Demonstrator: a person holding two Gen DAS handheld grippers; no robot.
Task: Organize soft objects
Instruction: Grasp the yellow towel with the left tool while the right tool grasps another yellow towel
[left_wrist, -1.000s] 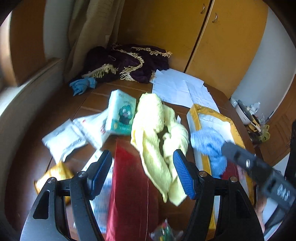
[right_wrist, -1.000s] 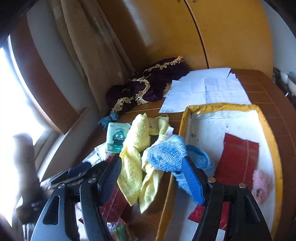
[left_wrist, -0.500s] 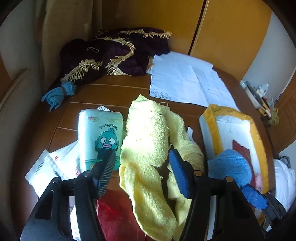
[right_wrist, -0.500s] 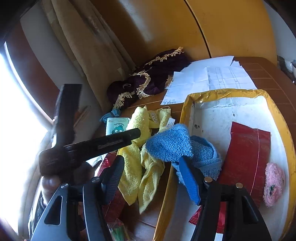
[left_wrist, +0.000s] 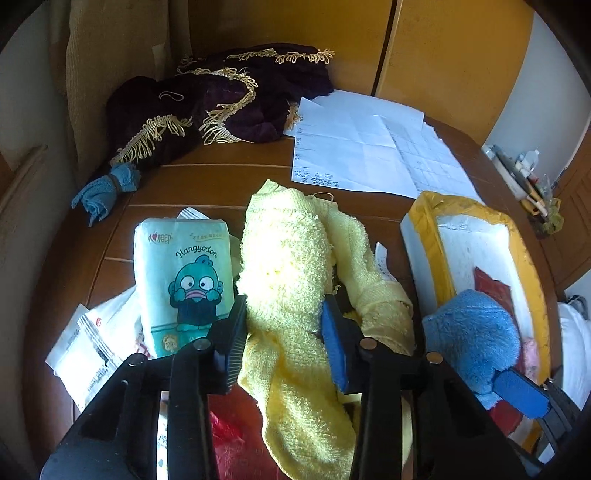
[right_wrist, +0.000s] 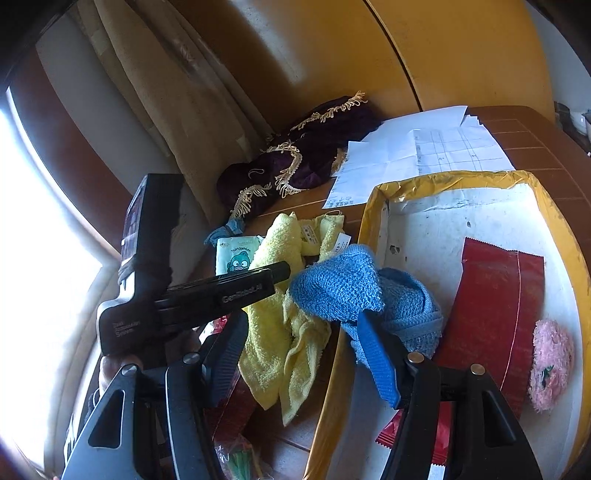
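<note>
The left hand-held gripper (left_wrist: 282, 328) is clenched on the yellow towel (left_wrist: 288, 266) lying on the tabletop (left_wrist: 207, 184), probably to move it into the yellow-rimmed box (right_wrist: 373, 206), while the right hand-held gripper (right_wrist: 306, 354) stays released beside the blue cloth (right_wrist: 343, 284) draped over that rim.

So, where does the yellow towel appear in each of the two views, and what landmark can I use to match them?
Left wrist view: the yellow towel fills the centre, running down between the fingers of the left gripper, right of the tissue pack.
Right wrist view: the towel lies left of centre, beside the blue cloth at the tray's rim.
Shared landmark: the dark purple fringed cloth behind the towel.
</note>
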